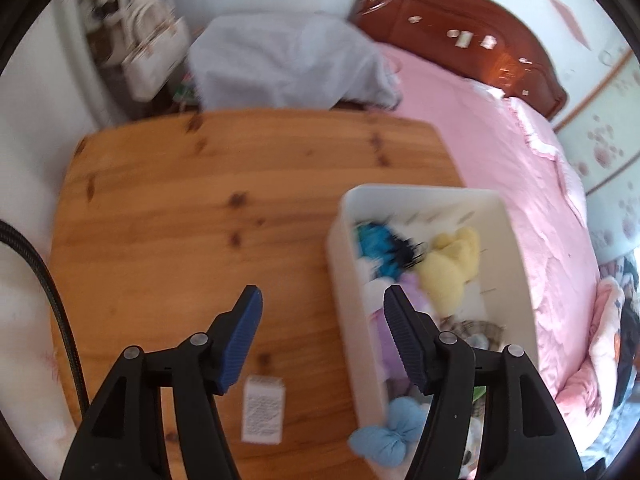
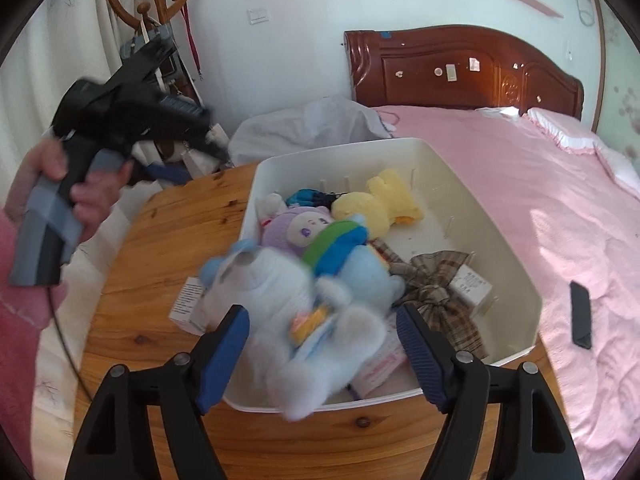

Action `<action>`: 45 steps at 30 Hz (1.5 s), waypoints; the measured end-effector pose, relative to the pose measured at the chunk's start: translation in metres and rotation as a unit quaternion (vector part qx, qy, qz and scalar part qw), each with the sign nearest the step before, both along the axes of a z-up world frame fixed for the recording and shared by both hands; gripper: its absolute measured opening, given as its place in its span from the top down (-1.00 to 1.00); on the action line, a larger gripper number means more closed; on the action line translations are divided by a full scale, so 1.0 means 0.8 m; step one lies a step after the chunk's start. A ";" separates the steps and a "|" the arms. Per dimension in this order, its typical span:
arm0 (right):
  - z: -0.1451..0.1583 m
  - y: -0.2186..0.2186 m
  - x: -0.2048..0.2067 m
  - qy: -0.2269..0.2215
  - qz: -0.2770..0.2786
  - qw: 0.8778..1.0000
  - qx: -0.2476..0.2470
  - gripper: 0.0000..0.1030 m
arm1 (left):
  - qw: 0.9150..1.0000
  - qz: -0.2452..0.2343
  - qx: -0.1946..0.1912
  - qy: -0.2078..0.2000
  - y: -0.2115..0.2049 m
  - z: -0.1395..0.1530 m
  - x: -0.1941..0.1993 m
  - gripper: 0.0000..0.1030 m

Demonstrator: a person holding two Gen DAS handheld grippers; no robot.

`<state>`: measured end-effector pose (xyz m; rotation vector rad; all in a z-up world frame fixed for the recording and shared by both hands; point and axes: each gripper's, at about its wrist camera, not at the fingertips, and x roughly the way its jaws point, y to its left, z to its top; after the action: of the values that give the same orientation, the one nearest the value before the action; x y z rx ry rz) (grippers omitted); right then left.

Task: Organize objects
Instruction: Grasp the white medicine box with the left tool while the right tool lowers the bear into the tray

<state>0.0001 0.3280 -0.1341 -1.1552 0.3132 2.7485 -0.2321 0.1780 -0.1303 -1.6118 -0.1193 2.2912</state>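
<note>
The jaws of both grippers are spread wide and nothing is clamped in either. The right gripper [image 2: 322, 344] is held low over the near end of the white bin [image 2: 516, 280], where a pale blue-and-white plush toy [image 2: 296, 312] is seen, blurred, between the blue pads [image 2: 224, 356] but apparently untouched by them; whether it is dropping or already resting cannot be told. It lies half over the bin's near wall, so it is judged not fully settled inside. Deeper in the bin a purple doll [image 2: 296, 228], a yellow plush [image 2: 376, 200] and a plaid bow [image 2: 436, 280] are gathered, which suggests the bin is used as the collecting place. The left gripper [image 1: 322, 332] is held above the wooden table [image 1: 180, 208], just beside the bin's long wall, seemingly kept clear. A small white box [image 1: 262, 410] is left on the table below its left pad, outside the bin, and is probably still to be collected.
</note>
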 end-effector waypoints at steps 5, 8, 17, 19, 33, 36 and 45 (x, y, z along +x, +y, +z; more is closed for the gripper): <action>-0.001 0.013 -0.004 -0.014 -0.016 1.000 0.011 -0.55 | 0.999 0.024 -0.012 -0.044 -0.034 -0.030 0.006 -0.31; -0.004 0.021 -0.005 -0.024 -0.023 0.999 0.004 -0.55 | 0.997 0.028 -0.024 -0.068 -0.047 -0.047 0.013 -0.32; -0.012 0.021 -0.003 -0.034 -0.032 0.999 -0.004 -0.55 | 0.994 0.020 -0.017 -0.105 -0.061 -0.081 0.034 -0.51; -0.012 0.020 -0.001 -0.032 -0.040 0.999 -0.012 -0.55 | 0.993 0.018 -0.017 -0.114 -0.061 -0.087 0.038 -0.53; -0.010 0.035 0.005 -0.001 -0.062 0.996 -0.065 -0.55 | 0.989 -0.004 -0.049 -0.136 -0.055 -0.114 0.072 -0.50; -0.012 0.035 0.006 -0.001 -0.062 0.996 -0.062 -0.55 | 0.990 -0.006 -0.050 -0.135 -0.056 -0.117 0.079 -0.44; -0.016 0.030 0.017 -0.004 -0.076 0.994 -0.075 -0.55 | 0.987 -0.014 -0.053 -0.148 -0.056 -0.128 0.089 -0.09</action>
<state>0.0141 0.3521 -0.1468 -1.1249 0.5889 2.6251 -0.1613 0.1334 -0.2330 -1.9879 -0.0464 2.0547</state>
